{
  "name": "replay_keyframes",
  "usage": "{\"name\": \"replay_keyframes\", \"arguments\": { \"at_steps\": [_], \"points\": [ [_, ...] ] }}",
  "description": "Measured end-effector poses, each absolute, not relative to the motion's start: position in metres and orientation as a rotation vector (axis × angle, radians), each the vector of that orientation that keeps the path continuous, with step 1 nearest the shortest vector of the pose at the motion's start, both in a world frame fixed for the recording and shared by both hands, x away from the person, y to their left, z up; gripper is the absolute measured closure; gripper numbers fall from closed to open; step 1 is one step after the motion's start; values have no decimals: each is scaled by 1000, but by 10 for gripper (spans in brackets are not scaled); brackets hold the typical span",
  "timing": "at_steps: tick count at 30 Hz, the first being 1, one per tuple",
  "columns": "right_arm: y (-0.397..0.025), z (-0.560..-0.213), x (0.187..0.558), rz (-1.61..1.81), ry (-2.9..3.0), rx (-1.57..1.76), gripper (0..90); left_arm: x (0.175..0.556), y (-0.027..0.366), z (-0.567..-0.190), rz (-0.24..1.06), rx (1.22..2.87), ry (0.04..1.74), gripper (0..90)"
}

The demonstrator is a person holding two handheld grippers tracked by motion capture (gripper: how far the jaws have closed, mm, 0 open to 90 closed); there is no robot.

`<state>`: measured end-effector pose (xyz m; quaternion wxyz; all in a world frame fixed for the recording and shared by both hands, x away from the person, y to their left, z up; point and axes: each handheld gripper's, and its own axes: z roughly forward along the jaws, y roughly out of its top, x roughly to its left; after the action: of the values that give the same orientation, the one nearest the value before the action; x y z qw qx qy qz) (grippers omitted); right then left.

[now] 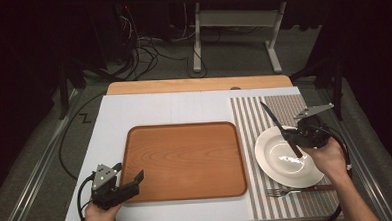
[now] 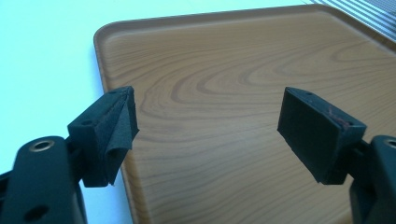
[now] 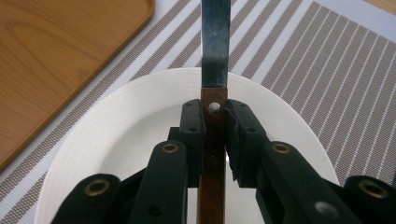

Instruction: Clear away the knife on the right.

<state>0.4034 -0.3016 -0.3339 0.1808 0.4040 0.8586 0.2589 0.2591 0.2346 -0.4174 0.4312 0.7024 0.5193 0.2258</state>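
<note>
Right hand-held gripper [image 1: 305, 135], held in the person's right hand [image 1: 331, 157], is closed on a knife [image 1: 281, 131] above a white plate [image 1: 273, 159]; in the right gripper view its two black jaws press from either side on the knife's brown wooden handle [image 3: 213, 154], just below the rivet, and the dark blade [image 3: 215, 42] runs up and away from them over the plate's far rim [image 3: 140, 88] and the striped placemat [image 3: 299, 60]. From the high view the knife is tilted, blade pointing away from the person and toward the table's [image 1: 149, 110] far side, its tip over the placemat [image 1: 254, 118] beyond the plate. The plate sits on the placemat at the right side of the table, and a fork [image 1: 297, 190] with a brown handle lies on the mat just beside the plate's near edge, tines pointing left. Left hand-held gripper [image 1: 129, 181], in the person's left hand [image 1: 98, 217], is wide open and grips nothing; it sits at the near left corner of a wooden tray [image 1: 186, 158], and in the left gripper view its jaws stand well apart over the tray's near left edge [image 2: 100, 60], one jaw above the rim, the other above the wood-grain floor of the tray. The tray lies in the middle of the white table surface, just beside the placemat's left edge.
</note>
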Motion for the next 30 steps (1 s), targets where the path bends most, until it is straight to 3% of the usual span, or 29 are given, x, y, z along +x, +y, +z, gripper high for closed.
{"name": "replay_keyframes", "arguments": {
  "at_steps": [30],
  "points": [
    [-254,-336,389,804,2541,1023,781,259,234,-417,564,1758,1288,209]
  ]
}}
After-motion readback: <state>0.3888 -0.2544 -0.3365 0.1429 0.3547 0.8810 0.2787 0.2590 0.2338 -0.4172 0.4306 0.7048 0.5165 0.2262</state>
